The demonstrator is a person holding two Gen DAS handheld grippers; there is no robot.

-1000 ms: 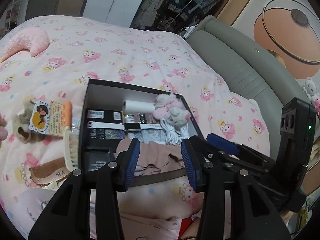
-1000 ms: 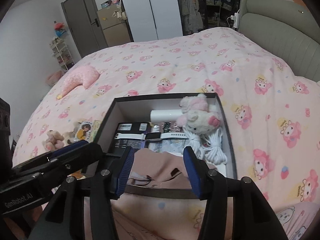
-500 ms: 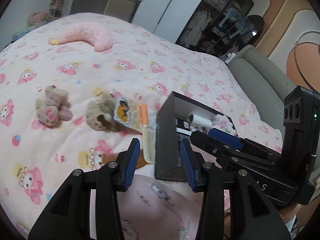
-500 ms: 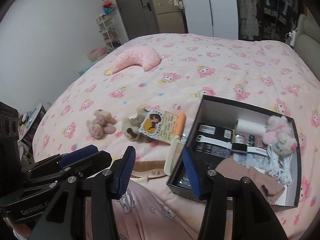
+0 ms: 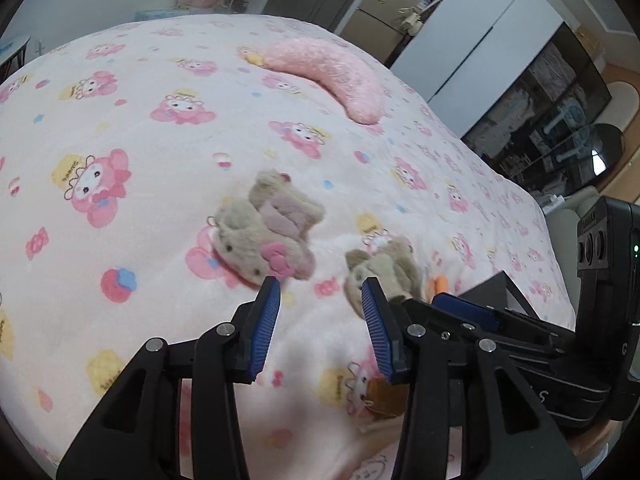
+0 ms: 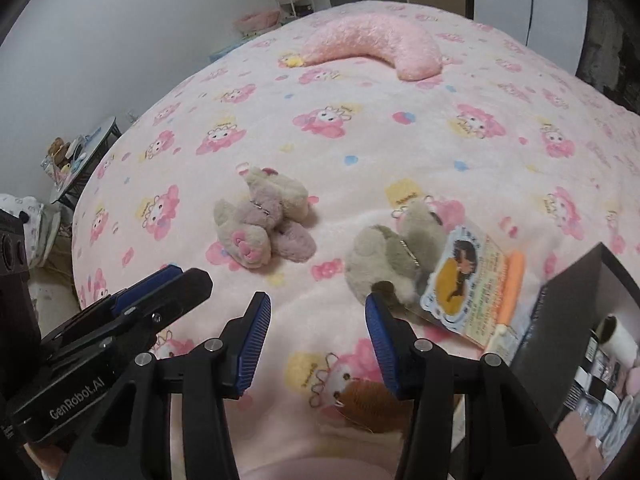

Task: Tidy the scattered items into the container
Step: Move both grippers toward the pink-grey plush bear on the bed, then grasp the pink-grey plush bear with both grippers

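Two small plush toys lie on the pink bedspread. The beige one with a pink bow point(image 5: 266, 236) point(image 6: 264, 220) sits just beyond my left gripper point(image 5: 320, 286), which is open and empty. A grey-beige plush point(image 6: 392, 256) point(image 5: 384, 272) with a picture tag point(image 6: 464, 280) lies by the right fingertip of my right gripper point(image 6: 316, 300), also open and empty. An orange-handled comb point(image 6: 510, 292) rests against the black box point(image 6: 576, 320). A wooden comb point(image 6: 372, 404) lies under the right gripper. The box holds several items.
A pink crescent cushion point(image 5: 332, 76) point(image 6: 372, 40) lies far back on the bed. The left gripper's body point(image 6: 160, 284) shows at the left of the right wrist view. The bed's edge falls away on the left, towards a low table point(image 6: 80, 152).
Both grippers swung left, away from above the black box, and sank towards the plush toys. The box slid to the right edge of both views. Jaw openings look unchanged.
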